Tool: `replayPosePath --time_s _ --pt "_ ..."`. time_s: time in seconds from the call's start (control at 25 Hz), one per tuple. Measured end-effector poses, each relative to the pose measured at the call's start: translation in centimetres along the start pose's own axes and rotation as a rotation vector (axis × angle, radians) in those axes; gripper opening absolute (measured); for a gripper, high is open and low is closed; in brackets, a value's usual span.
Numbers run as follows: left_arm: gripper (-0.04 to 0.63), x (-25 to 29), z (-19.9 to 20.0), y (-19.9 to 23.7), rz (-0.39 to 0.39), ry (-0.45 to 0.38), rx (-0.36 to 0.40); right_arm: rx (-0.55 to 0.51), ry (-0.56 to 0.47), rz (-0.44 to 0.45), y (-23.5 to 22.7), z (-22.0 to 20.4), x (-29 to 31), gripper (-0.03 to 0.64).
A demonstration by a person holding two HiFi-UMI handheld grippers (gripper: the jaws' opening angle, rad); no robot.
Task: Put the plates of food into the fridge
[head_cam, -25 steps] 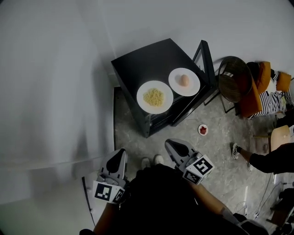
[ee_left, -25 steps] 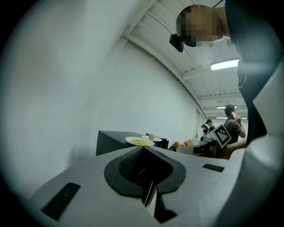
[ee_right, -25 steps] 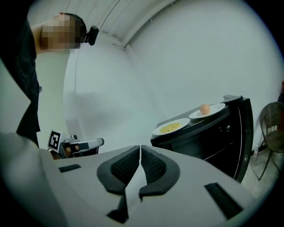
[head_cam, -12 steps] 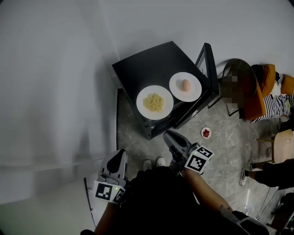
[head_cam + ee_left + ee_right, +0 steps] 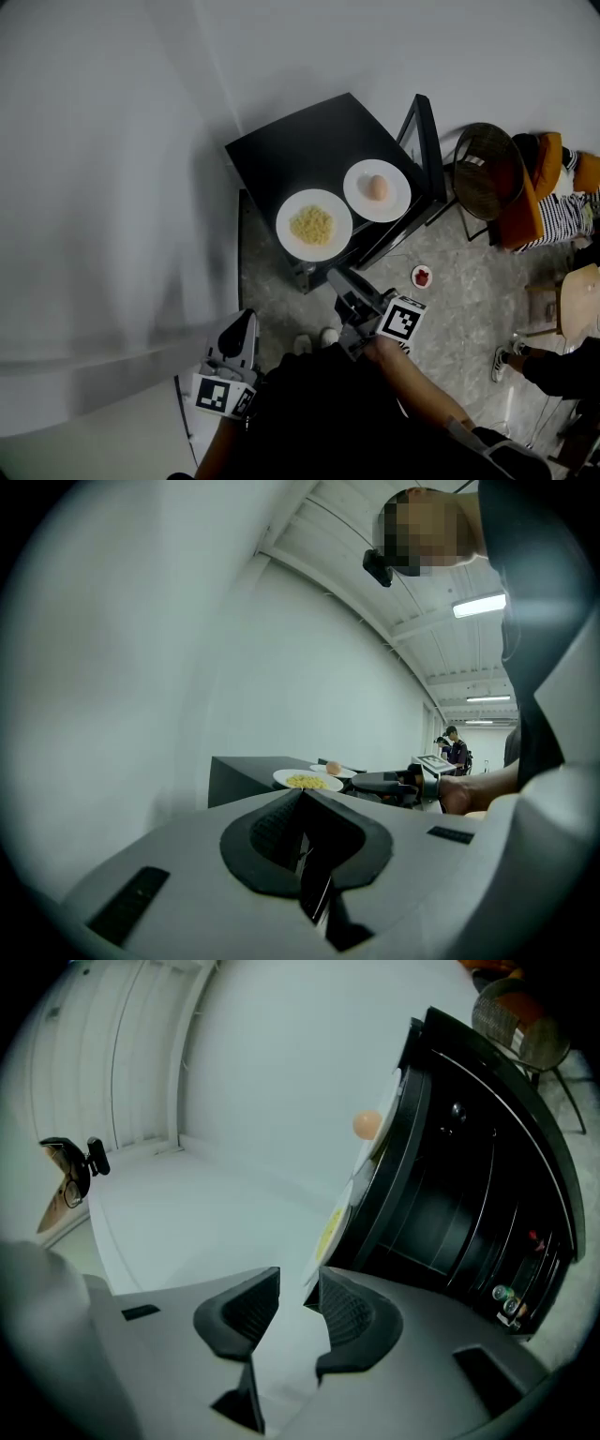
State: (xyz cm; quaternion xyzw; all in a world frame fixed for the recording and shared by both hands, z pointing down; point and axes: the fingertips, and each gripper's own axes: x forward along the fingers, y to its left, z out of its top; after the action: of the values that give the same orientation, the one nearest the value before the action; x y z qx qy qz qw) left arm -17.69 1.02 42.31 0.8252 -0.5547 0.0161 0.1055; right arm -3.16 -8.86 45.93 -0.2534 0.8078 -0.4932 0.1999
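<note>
Hanging nearest: the left gripper (image 5: 246, 319) sits low at the person's left side, its jaws together with nothing between them.
Right gripper (image 5: 336, 278): it is rolled onto its side just before the front of the black fridge (image 5: 300, 155). Its jaws have just been opening and stand apart, empty, near the closer plate's rim but not on it.
Closer plate (image 5: 287, 231): white, carrying yellow food (image 5: 312, 225), at the front edge of the fridge top, toward its left corner.
Farther plate (image 5: 356, 192): white, carrying one round pale-orange piece (image 5: 377, 187), along the same front edge toward the right corner, just beside the first plate.
Floor: a small dish (image 5: 421, 276) with something red lies right of the fridge.
Beyond: a round woven chair (image 5: 483, 169).
</note>
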Motion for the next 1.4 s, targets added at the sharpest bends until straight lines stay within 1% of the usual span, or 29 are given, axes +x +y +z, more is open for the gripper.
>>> replayPosePath --time_s 0.24,0.48,0.6,0.64,0.72,0.84,0.96,1.12,1.4 --pt "0.023 1.3 -0.2 0.3 -0.008 0.01 -0.011 0.058 -0.026 0.001 -1.0 1.5 1.4 0.136" --pt "0.023 2.2 -0.1 0.5 -0.011 0.02 -0.001 0.176 -0.042 0.016 -1.6 2.1 2.7 0.136" --pt "0.023 2.4 -0.1 0.5 -0.006 0.018 0.002 0.218 -0.038 0.004 -2.1 2.0 3.1 0.135" --pt "0.023 2.4 -0.1 0.5 -0.005 0.015 0.002 0.233 -0.04 -0.006 -2.4 2.0 3.1 0.122" --pt "0.023 2.4 -0.2 0.5 -0.003 0.015 -0.001 0.281 -0.051 -0.022 -2.8 1.9 3.0 0.067" --pt "0.023 2.2 -0.3 0.4 -0.006 0.023 0.006 0.366 -0.069 -0.027 -3.0 1.7 2.7 0.055" --pt "0.023 1.9 -0.5 0.1 -0.011 0.028 0.01 0.362 -0.057 -0.035 -2.8 1.5 2.4 0.054" --pt "0.023 1.5 -0.8 -0.5 -0.02 0.038 0.006 0.39 -0.06 -0.042 -2.8 1.2 1.4 0.044" --pt "0.023 0.8 -0.9 -1.5 -0.031 0.034 -0.008 0.395 -0.044 -0.044 -2.0 0.3 -1.2 0.037"
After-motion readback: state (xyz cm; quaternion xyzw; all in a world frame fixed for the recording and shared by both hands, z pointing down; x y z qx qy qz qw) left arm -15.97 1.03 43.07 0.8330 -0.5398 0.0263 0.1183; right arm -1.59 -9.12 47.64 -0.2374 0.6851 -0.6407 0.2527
